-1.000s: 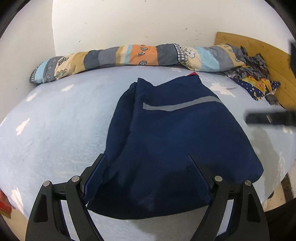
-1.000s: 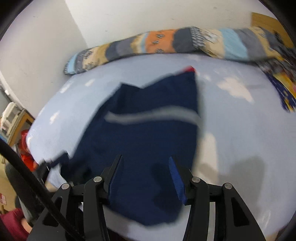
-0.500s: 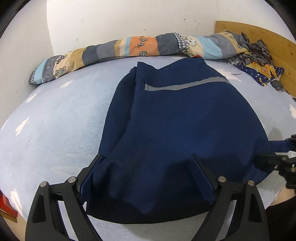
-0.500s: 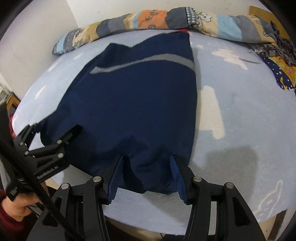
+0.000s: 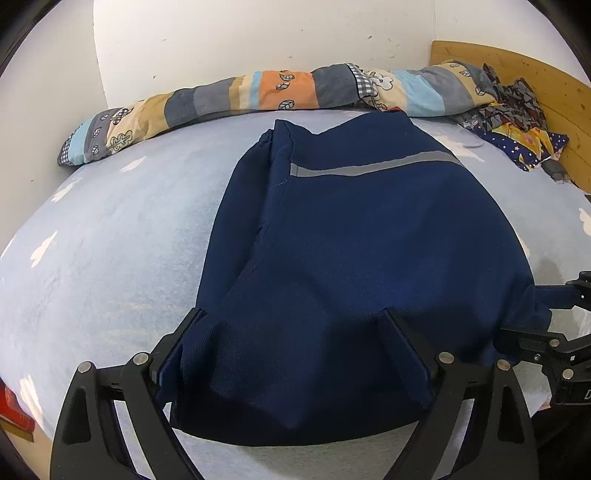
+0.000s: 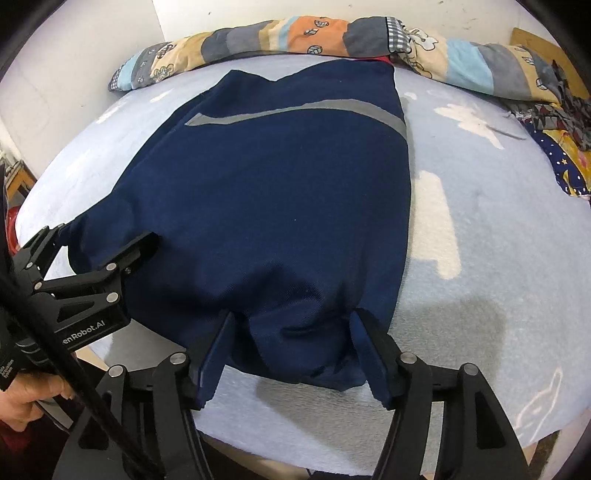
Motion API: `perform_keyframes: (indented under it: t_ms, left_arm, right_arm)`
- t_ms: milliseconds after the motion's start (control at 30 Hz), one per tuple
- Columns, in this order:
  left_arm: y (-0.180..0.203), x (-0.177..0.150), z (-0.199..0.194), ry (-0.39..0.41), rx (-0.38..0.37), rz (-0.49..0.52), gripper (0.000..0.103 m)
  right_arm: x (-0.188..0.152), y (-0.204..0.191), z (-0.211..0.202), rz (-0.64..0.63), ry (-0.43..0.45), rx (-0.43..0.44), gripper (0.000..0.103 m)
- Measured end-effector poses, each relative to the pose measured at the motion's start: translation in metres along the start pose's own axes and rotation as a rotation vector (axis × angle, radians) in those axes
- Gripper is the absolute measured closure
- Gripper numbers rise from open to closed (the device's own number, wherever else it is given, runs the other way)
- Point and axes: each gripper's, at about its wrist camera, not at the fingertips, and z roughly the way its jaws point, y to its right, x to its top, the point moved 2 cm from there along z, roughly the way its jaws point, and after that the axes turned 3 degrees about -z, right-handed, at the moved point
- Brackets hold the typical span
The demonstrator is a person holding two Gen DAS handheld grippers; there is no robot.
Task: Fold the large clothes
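Navy-blue cloth garment with a grey reflective stripe (image 5: 354, 258), spread flat on the pale blue cloud-print bed sheet (image 5: 110, 229).

Left gripper (image 5: 291, 354) and right gripper (image 6: 291, 350) sit at its near hem corners, jaws spread wide with fabric bunched between the fingers; whether they pinch it cannot be told. Placement at both corners suggests readiness to lift the hem toward the patchwork rolled quilt (image 5: 236, 99) for a fold.

The navy garment (image 6: 280, 192) hides the bed (image 6: 480, 229) beneath it; its near hem drapes between the right tongs (image 6: 291, 347), covering the inner fingers, and its far top edge meets the patchwork quilt (image 6: 303, 33), the collar unseen
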Motion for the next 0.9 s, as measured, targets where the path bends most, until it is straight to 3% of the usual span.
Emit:
perform_keyframes:
  t_ms: [133,433,567,900]
  left_arm:
    - [-0.001,0.001,-0.001,0.000,-0.004,-0.007,0.010]
    - [0.000,0.002,-0.001,-0.001,-0.007,-0.012,0.010]
    - [-0.001,0.002,-0.001,-0.002,-0.008,-0.012,0.010]
    - [0.000,0.002,-0.001,0.001,-0.003,-0.005,0.010]
  right_arm:
    - [0.004,0.002,-0.010,0.012,0.015,0.007,0.033]
    - [0.020,0.014,-0.049,0.073,0.169,0.056,0.036]
    - [0.017,0.009,-0.040,0.069,0.128,0.071,0.048]
    - [0.009,0.010,-0.011,0.070,0.042,0.020,0.049]
